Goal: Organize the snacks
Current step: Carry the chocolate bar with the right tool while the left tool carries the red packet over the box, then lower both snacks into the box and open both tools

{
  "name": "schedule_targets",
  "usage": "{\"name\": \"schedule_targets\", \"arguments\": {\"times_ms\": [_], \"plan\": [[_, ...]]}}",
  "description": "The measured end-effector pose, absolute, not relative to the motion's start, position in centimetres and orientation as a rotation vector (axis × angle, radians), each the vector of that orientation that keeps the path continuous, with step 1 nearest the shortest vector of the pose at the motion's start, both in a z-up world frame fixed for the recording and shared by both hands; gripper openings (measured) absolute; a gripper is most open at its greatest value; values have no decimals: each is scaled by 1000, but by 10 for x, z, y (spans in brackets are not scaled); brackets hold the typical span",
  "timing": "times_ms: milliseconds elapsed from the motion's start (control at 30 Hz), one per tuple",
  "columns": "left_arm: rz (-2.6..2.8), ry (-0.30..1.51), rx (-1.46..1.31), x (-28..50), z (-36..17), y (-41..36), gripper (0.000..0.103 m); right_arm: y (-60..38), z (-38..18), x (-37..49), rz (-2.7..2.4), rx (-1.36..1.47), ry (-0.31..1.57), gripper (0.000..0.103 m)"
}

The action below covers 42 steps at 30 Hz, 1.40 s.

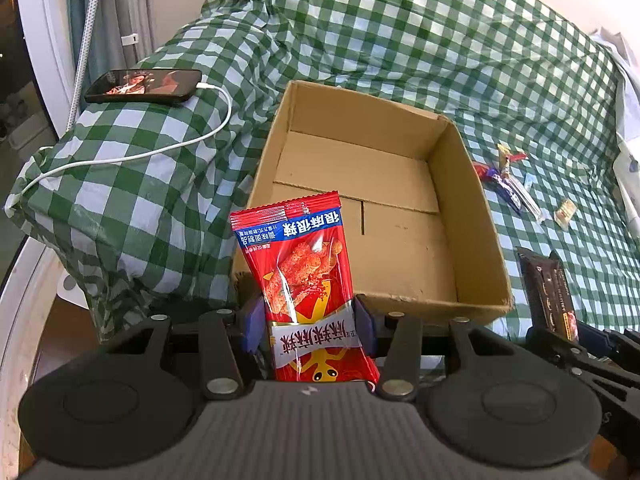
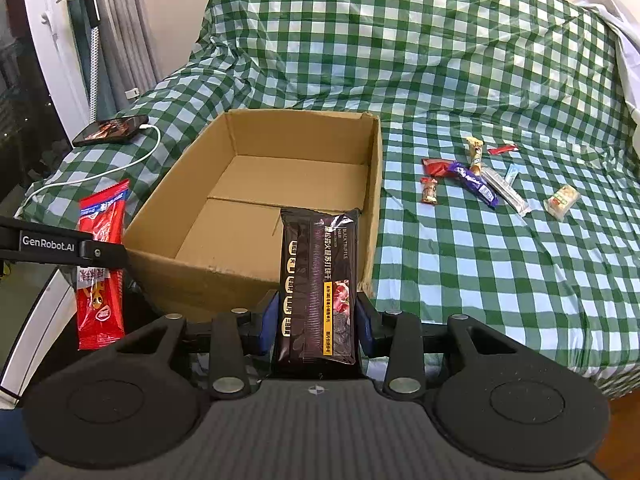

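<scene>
Currently left gripper (image 1: 310, 320) clamps the red snack pack (image 1: 298, 264), right gripper (image 2: 316, 320) the dark biscuit pack (image 2: 318, 280), both just short of the cardboard box (image 2: 256, 272) (empty). Risk: releasing early drops packs outside the near wall.

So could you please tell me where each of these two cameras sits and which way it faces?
Left wrist: on the left gripper, facing the cardboard box; its fingers clamp a red snack packet.
Right wrist: on the right gripper, facing the same box; its fingers clamp a dark cracker packet.
Shared: box, phone, checkered cloth, both packets.
</scene>
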State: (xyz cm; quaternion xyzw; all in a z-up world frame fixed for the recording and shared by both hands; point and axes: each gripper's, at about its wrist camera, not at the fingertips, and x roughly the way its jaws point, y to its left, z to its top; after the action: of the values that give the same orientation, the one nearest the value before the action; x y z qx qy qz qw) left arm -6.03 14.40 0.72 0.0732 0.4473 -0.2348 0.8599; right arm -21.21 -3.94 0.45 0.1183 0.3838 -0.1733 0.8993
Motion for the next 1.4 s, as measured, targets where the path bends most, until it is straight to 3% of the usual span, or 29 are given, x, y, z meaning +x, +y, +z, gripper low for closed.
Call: {"name": "schedule_targets", "arguments": {"times_ms": [600, 1400], "plan": [[-517, 952, 117, 6, 8, 104, 52, -59, -3, -150, -364, 218, 819, 41], [-495, 1090, 213, 86, -68, 46, 52, -107, -66, -49, -339, 253, 925, 41]]}}
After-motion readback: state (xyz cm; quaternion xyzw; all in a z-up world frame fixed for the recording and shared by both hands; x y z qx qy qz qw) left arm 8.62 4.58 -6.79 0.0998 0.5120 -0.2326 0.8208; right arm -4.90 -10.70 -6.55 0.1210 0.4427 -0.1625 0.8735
